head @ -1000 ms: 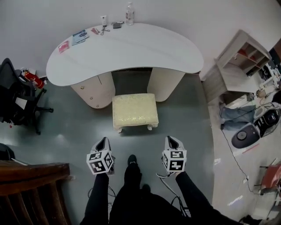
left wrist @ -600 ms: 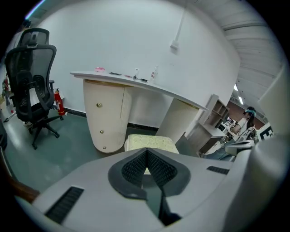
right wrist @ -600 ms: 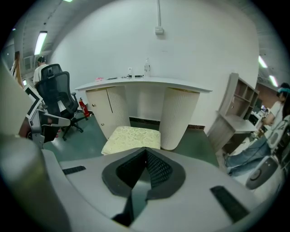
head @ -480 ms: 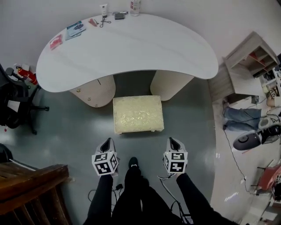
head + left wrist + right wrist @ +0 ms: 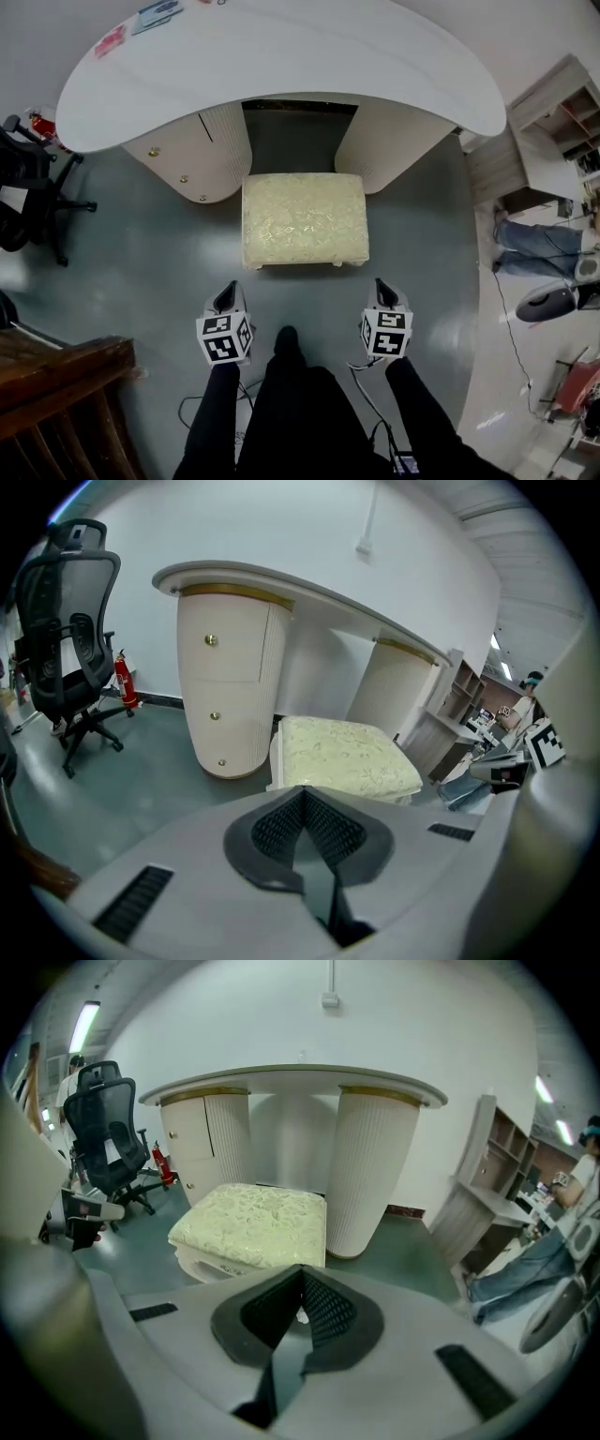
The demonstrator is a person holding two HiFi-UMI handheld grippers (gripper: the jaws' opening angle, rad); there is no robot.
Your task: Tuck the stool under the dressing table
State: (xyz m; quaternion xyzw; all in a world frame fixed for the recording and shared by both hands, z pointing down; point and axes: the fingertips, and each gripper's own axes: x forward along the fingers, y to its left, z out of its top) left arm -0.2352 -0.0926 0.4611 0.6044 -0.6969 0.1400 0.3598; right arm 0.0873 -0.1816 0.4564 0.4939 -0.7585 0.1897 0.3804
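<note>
Just short of the stool (image 5: 304, 220), left gripper (image 5: 225, 294) and right gripper (image 5: 383, 288) hover apart from it, jaws together, empty. Stool's far end sits between the dressing table (image 5: 281, 66) pedestals.

Stool (image 5: 304, 220) stands just before the dressing table (image 5: 281, 56).

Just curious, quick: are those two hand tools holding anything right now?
Left tool: closed, empty.
Right tool: closed, empty.
</note>
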